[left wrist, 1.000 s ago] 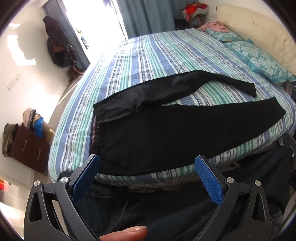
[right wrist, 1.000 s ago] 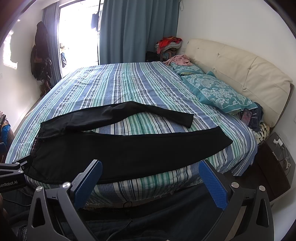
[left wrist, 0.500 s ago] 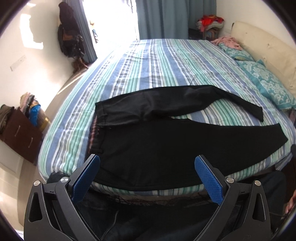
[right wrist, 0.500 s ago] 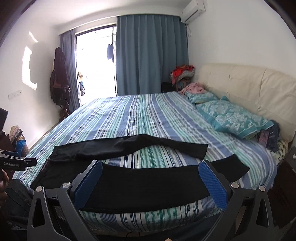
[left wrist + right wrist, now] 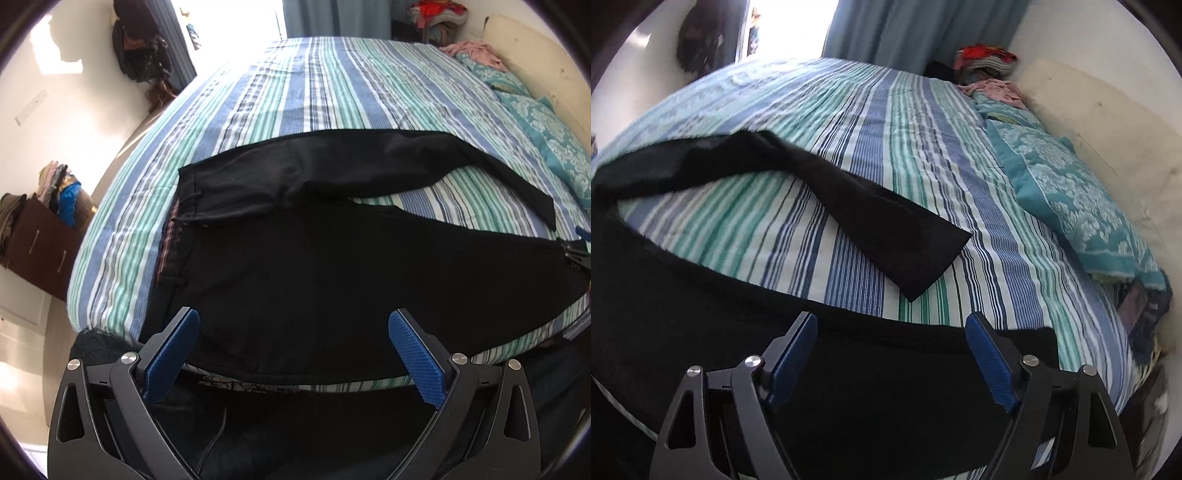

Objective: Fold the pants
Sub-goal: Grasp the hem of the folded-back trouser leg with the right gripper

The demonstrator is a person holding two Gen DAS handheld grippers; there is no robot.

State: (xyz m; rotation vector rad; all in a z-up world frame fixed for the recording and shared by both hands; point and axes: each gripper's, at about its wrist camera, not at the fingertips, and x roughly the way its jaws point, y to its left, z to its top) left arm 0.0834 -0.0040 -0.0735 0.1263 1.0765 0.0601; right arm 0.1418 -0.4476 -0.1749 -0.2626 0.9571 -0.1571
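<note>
- The black fabric pants [image 5: 332,266] lie flat and unfolded on the blue, green and white striped bedspread [image 5: 332,85], along the bed's near edge; no fold has been made, as far as I can see.
- Their waistband [image 5: 173,236] sits toward the left end of that near edge, with the two legs running away to the right.
- The legs are spread in a V: the near leg [image 5: 849,369] follows the bed's edge, and the far leg [image 5: 886,229] angles further in over the bedspread, a wedge of stripes showing between them.
- My left gripper [image 5: 293,354] hangs over the seat of the pants near the waistband; its blue pads stand wide apart and pinch nothing.
- My right gripper [image 5: 892,358] is over the near leg close to its cuff, which lies just beyond the right pad. Its jaws are closing, with black cloth below them, but the pads do not press it yet.
- I judge this to be the very start: the first grasp is only being lined up.
- Left to do: bring one leg over the other, then fold the length toward the waistband.
- The teal patterned pillows [image 5: 1071,199] lie by the headboard, well apart from the pants, so I don't expect them to get in the way.
</note>
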